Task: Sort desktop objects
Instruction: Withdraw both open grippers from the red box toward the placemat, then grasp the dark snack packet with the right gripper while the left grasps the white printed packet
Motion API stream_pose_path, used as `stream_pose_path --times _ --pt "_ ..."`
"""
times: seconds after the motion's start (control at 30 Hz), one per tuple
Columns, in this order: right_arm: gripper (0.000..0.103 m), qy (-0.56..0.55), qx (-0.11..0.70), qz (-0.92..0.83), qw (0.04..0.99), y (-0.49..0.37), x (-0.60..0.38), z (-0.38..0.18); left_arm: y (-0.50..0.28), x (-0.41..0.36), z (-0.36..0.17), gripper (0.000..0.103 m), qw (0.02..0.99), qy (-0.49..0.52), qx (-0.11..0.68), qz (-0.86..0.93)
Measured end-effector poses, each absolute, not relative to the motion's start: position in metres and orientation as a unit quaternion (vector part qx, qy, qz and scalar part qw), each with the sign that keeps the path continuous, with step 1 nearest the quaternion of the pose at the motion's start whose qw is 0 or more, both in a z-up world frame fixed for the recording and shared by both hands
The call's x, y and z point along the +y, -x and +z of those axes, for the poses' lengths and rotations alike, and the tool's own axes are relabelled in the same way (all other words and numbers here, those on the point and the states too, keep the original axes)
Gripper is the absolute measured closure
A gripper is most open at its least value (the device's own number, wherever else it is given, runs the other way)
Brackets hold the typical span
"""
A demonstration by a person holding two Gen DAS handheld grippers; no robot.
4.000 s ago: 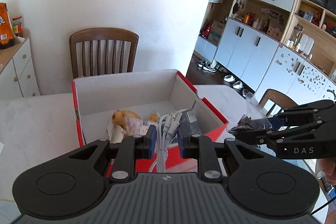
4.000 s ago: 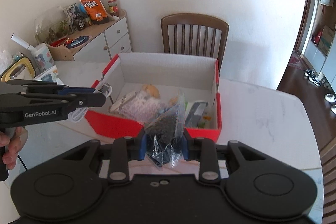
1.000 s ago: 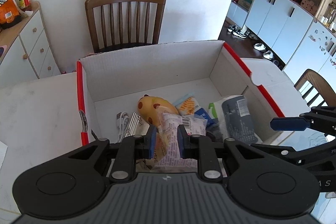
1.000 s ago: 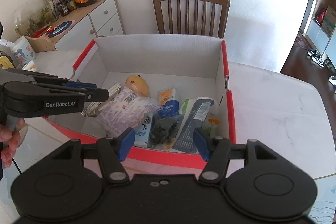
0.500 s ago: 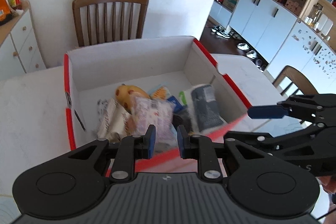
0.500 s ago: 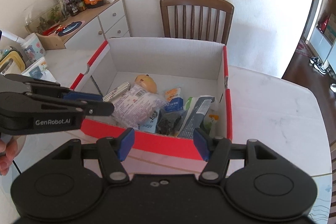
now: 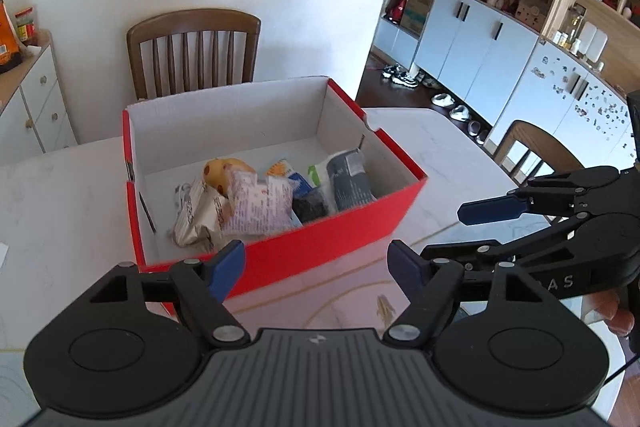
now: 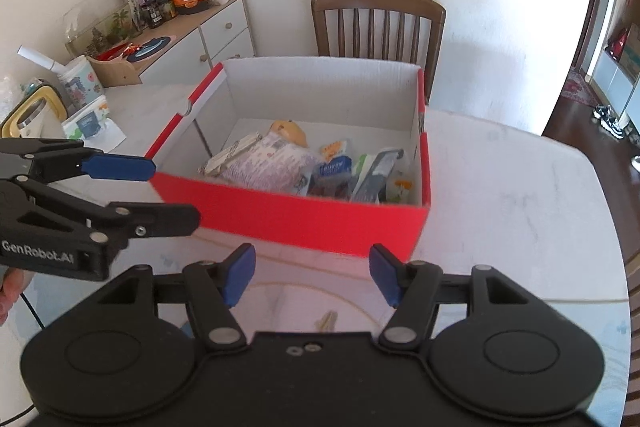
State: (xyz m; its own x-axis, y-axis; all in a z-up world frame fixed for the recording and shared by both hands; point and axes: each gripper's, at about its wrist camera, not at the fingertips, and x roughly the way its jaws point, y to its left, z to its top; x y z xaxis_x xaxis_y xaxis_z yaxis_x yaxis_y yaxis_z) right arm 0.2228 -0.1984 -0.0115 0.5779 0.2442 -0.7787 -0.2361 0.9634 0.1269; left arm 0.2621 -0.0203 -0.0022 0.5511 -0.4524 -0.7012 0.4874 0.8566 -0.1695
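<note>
A red cardboard box (image 7: 340, 239) (image 8: 288, 215) stands on the white marble table. Inside lie a yellow plush toy (image 7: 218, 171), a white printed packet (image 7: 260, 205) (image 8: 268, 163), a silver packet (image 7: 192, 215), a black bag (image 7: 310, 207) and a dark grey pouch (image 7: 350, 179) (image 8: 376, 175). My left gripper (image 7: 316, 267) (image 8: 164, 193) hovers in front of the box's near wall, its jaws opening with nothing between them. To its right, my right gripper (image 8: 312, 269) (image 7: 456, 233) is open and empty, also short of the box.
A wooden chair (image 7: 194, 47) stands behind the box. A sideboard (image 8: 192, 27) with snack bags and jars lines the left wall. A tissue pack (image 8: 86, 125) lies at the table's left. A small yellowish scrap (image 8: 326, 319) lies near me. Cabinets (image 7: 480, 39) fill the right.
Both grippers have drawn back from over the box to in front of it. The left gripper's jaws, shut half a second ago, now stand apart. The cables and black bag held earlier are gone from the jaws.
</note>
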Motion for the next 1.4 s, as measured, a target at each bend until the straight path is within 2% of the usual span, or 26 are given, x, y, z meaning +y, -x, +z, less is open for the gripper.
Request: stream_pose_path --times 0.07,0.13,0.47,0.6,0.97,1.4 --pt "0.039 -0.008 0.439 0.135 0.888 -0.213 -0.202 -0.013 -0.253 -0.020 -0.004 0.025 0.881 -0.029 0.390 -0.267" --pt "0.038 -0.011 0.441 0.135 0.887 -0.204 -0.204 -0.014 -0.245 -0.018 -0.007 0.019 0.880 -0.026 0.391 -0.267" --pt "0.029 -0.014 0.446 0.143 0.883 -0.153 -0.203 -0.034 -0.214 -0.022 -0.037 0.015 0.866 -0.012 0.422 -0.269" --pt "0.028 -0.015 0.449 0.151 0.880 -0.132 -0.197 -0.044 -0.206 -0.025 -0.048 0.000 0.862 -0.014 0.431 -0.268" --pt "0.028 0.012 0.469 0.145 0.871 -0.095 -0.174 -0.086 -0.198 -0.044 -0.077 0.000 0.843 0.003 0.469 -0.261" --pt "0.028 0.027 0.462 0.132 0.877 -0.085 -0.149 -0.105 -0.204 -0.064 -0.104 0.000 0.824 -0.003 0.519 -0.228"
